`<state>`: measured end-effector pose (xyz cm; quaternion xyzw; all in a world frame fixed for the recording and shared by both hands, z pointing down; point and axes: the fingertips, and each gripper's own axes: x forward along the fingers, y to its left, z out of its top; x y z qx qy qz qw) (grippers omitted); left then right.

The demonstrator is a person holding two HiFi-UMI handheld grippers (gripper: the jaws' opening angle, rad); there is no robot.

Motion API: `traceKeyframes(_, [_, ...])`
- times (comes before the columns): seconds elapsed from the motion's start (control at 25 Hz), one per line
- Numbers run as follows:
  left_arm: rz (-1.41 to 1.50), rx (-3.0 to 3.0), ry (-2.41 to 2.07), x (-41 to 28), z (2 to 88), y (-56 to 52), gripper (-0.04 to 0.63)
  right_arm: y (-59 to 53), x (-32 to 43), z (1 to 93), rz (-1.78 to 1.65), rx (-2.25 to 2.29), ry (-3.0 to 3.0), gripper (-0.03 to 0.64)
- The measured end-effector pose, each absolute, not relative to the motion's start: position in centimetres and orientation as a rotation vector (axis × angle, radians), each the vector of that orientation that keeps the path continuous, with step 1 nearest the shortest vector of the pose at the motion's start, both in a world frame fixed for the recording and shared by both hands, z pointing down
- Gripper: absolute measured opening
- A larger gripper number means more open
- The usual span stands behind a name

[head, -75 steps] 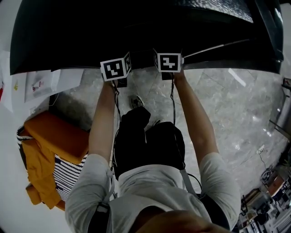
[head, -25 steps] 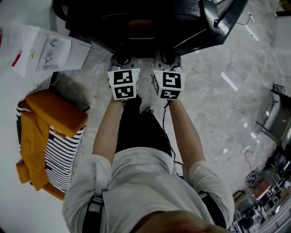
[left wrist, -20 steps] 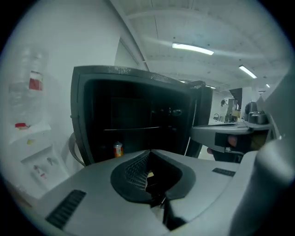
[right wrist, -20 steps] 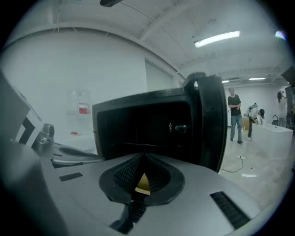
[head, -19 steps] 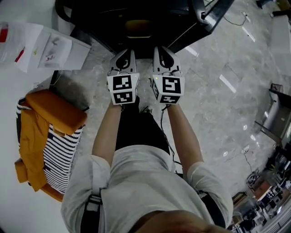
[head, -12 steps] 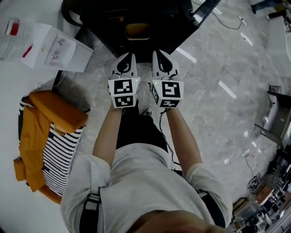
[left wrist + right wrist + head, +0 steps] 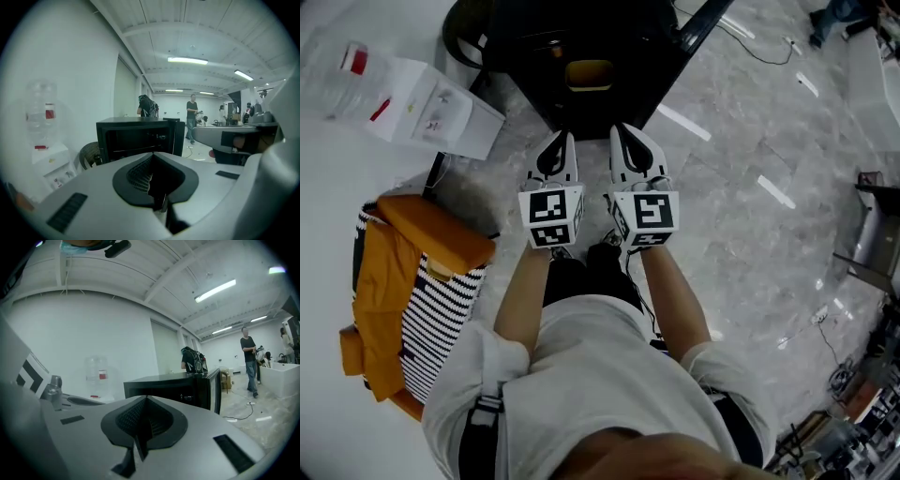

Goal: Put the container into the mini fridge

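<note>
— Before the fridge: what's listed?
— My left gripper and right gripper, jaws closed together, nothing between. Container inside fridge, dim, only its yellow top visible. Interior otherwise dark.

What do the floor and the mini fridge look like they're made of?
Floor: polished stone or stone-look tile, going by the grey veining and the bright streaks of reflected light. Mini fridge: black casing, smooth with a dull sheen, likely painted metal or plastic. The look leaves it open.
</note>
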<state>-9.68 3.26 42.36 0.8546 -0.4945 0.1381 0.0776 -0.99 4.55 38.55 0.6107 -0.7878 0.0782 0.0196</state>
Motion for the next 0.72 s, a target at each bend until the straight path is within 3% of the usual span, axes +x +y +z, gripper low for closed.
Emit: traceKeyframes(0.72, [0.296,2.642,-1.421,-16.4,35.0,8.0,0.012,11.1,-8.6,30.1,0.004,1.899,-2.361,0.037])
